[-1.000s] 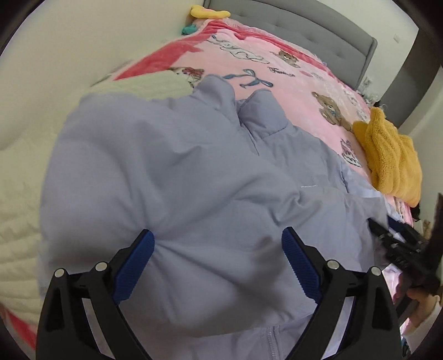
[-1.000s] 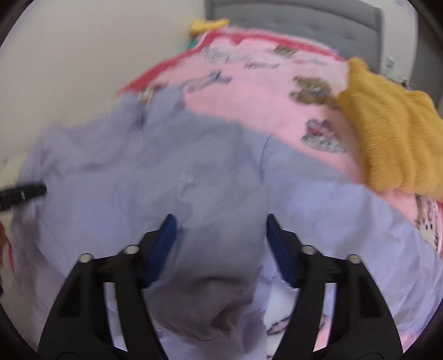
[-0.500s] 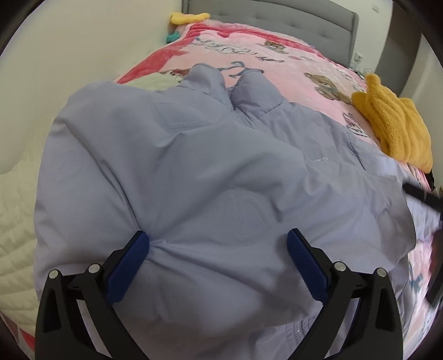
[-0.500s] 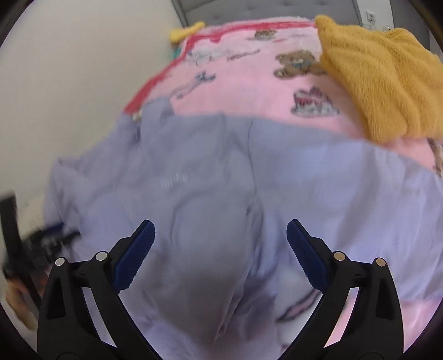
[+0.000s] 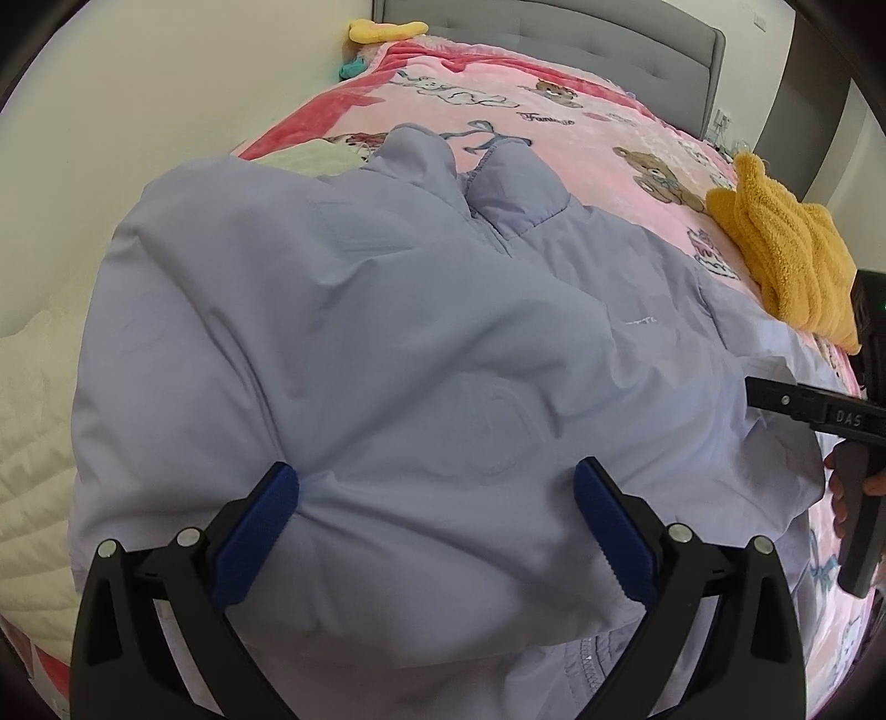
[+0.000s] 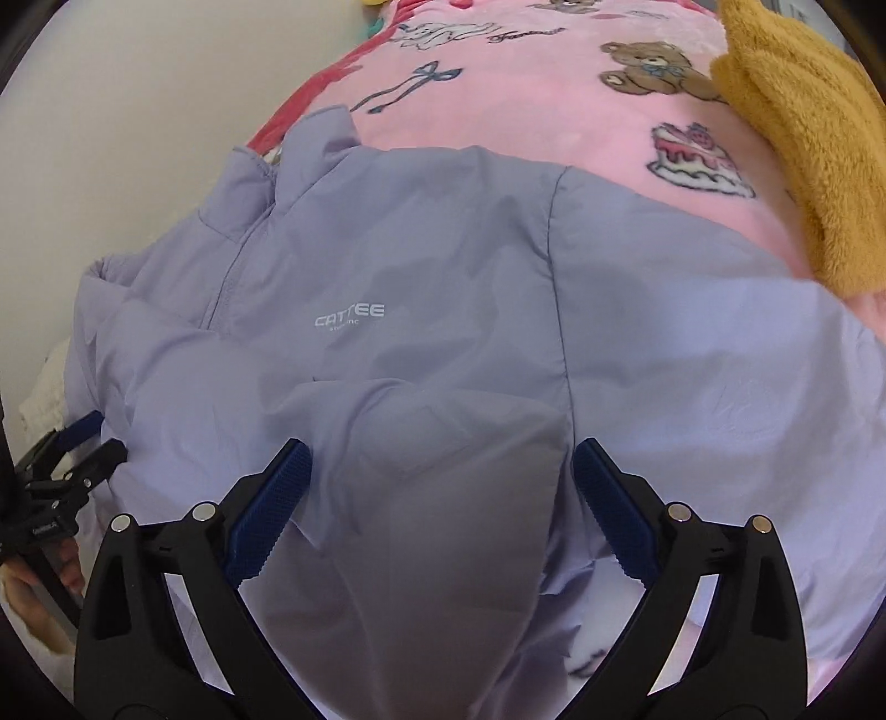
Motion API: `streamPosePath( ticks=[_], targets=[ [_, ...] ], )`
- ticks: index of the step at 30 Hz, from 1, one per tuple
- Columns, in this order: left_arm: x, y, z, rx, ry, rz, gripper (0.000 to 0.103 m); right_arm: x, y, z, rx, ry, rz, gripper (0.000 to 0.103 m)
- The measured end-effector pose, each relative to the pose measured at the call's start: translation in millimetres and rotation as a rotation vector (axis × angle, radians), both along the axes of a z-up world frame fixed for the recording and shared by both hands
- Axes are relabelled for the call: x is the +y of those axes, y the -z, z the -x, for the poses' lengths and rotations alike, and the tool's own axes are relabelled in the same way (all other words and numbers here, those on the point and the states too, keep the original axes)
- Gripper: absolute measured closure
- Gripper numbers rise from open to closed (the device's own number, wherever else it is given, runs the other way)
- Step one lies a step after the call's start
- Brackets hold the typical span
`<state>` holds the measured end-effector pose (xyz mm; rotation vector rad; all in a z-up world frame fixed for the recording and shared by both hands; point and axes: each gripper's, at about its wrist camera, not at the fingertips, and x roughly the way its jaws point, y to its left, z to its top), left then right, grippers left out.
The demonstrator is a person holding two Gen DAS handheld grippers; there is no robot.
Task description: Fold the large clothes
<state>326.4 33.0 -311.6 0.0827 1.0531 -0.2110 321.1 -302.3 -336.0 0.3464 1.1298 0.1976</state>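
A large lavender padded jacket (image 5: 387, 343) lies spread front-up on the pink bed, collar toward the headboard; it also fills the right wrist view (image 6: 443, 310), with a small white logo on the chest. My left gripper (image 5: 437, 515) is open, its blue pads straddling a puffy fold near the jacket's hem. My right gripper (image 6: 437, 493) is open over a folded-in sleeve end lying across the jacket's lower front. Each gripper shows at the edge of the other's view, the right one (image 5: 797, 404) and the left one (image 6: 72, 459).
A pink cartoon-print blanket (image 5: 581, 127) covers the bed. A mustard fluffy garment (image 5: 786, 260) lies at the right, also in the right wrist view (image 6: 803, 127). A cream quilted item (image 5: 33, 443) lies at the left edge by the wall. A grey headboard (image 5: 554, 27) stands behind.
My right gripper has opened wide and let go of the sleeve, which now lies folded across the jacket front. My left gripper stays open, drawn back slightly over the hem.
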Motion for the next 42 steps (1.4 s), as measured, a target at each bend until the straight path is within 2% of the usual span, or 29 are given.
streamPosePath(
  ticks=[1, 2, 5, 8, 15, 17, 19, 21, 23, 26, 29, 32, 36, 39, 42],
  targets=[
    [1, 0, 0, 0.001, -0.001, 0.006, 0.005, -1, 2, 0, 0.002, -0.001, -0.031, 0.039],
    [2, -1, -1, 0.001, -0.003, 0.012, 0.005, -3, 5, 0, 0.009, -0.007, -0.07, 0.047],
    [2, -2, -2, 0.006, -0.013, 0.025, 0.005, 0, 4, 1, 0.002, -0.015, -0.067, 0.063],
    [3, -3, -4, 0.011, -0.024, 0.04, 0.005, 5, -12, 0, -0.046, -0.03, -0.023, 0.08],
    [6, -13, -15, 0.004, -0.081, 0.119, 0.005, -5, -80, -31, -0.207, -0.014, 0.03, 0.082],
    [5, -18, -22, -0.007, -0.108, 0.148, 0.005, -4, -100, -45, -0.256, -0.036, 0.073, 0.082],
    [4, -19, -30, -0.007, -0.141, 0.168, 0.005, -1, -107, -61, -0.266, -0.054, 0.128, 0.082],
    [1, -18, -37, 0.003, -0.166, 0.178, 0.005, 3, -96, -79, -0.214, -0.055, 0.194, 0.082],
    [-3, -14, -41, 0.017, -0.189, 0.152, 0.005, 6, -65, -90, -0.127, -0.054, 0.238, 0.082],
    [-8, -10, -41, 0.014, -0.185, 0.118, 0.005, 22, -17, -87, -0.042, -0.123, 0.335, 0.081],
    [-11, -8, -39, 0.018, -0.153, 0.081, 0.005, 23, 2, -75, -0.034, -0.109, 0.327, 0.078],
    [-5, -10, -40, 0.022, -0.144, 0.075, 0.005, 12, -7, -66, -0.065, -0.061, 0.241, 0.078],
    [20, -17, -41, 0.022, -0.198, 0.161, 0.005, 15, -28, -54, -0.128, -0.103, 0.21, 0.078],
    [36, -25, -40, 0.027, -0.234, 0.187, 0.005, 22, -41, -45, -0.173, -0.123, 0.166, 0.078],
    [51, -37, -39, 0.005, -0.265, 0.199, 0.005, 31, -52, -38, -0.228, -0.116, 0.165, 0.078]
  ],
)
